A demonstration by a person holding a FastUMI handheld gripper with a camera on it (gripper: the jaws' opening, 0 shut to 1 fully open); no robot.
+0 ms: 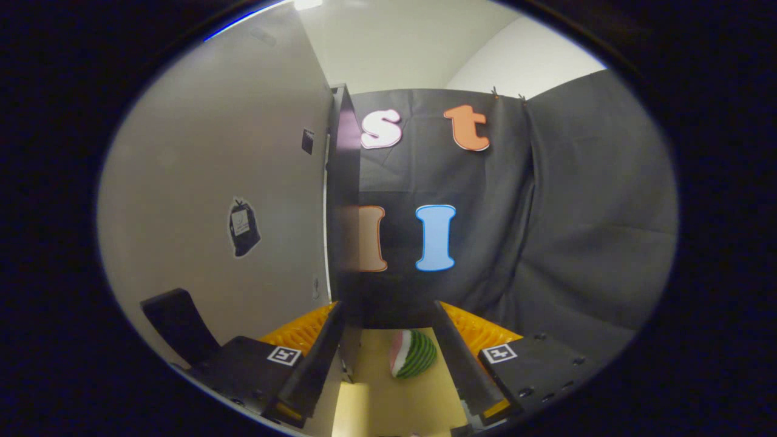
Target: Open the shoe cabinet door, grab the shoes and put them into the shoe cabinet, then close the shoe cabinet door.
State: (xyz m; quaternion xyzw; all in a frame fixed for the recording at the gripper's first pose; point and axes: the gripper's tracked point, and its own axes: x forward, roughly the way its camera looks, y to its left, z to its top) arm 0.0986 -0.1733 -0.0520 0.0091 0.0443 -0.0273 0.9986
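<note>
A tall pale panel [230, 152] of the shoe cabinet rises to the left of my fingers; I cannot tell if it is the door or a side wall. Its dark glossy edge [344, 200] stands upright and comes down just inside my left finger [315, 358]. My gripper [387, 304] is open, with the right finger [464, 358] well apart from that edge. Neither finger presses on anything. A black sticker [243, 227] sits on the pale panel.
A toy watermelon slice [413, 354] lies on the pale yellow surface [388, 400] between and just beyond my fingers. Black cloth [546, 212] hangs as the booth wall ahead and to the right. An orange ribbed piece [479, 331] shows behind the fingers.
</note>
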